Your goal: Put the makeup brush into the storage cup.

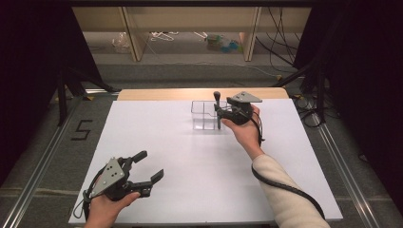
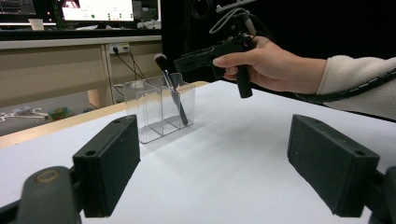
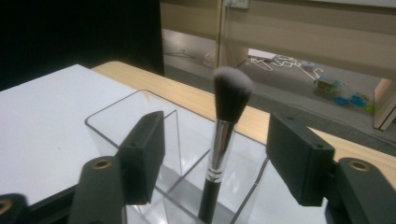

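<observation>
1. Makeup brush (image 3: 219,149): stands near-upright in my clear acrylic organiser (image 1: 204,115), round dark bristles up, chrome ferrule, black handle.
2. Right tongs (image 3: 215,158): wide, straddling it untouched.
3. Left tongs (image 1: 147,167): wide, over white worktop (image 1: 199,166).

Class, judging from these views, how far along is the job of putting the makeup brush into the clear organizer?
Done: the makeup brush stands in the clear organizer, bristles up. In hand: the right gripper sits open with its jaws either side of the brush, not clamping it. Left: drawing that gripper clear. The left gripper waits open near the table's front edge.
</observation>
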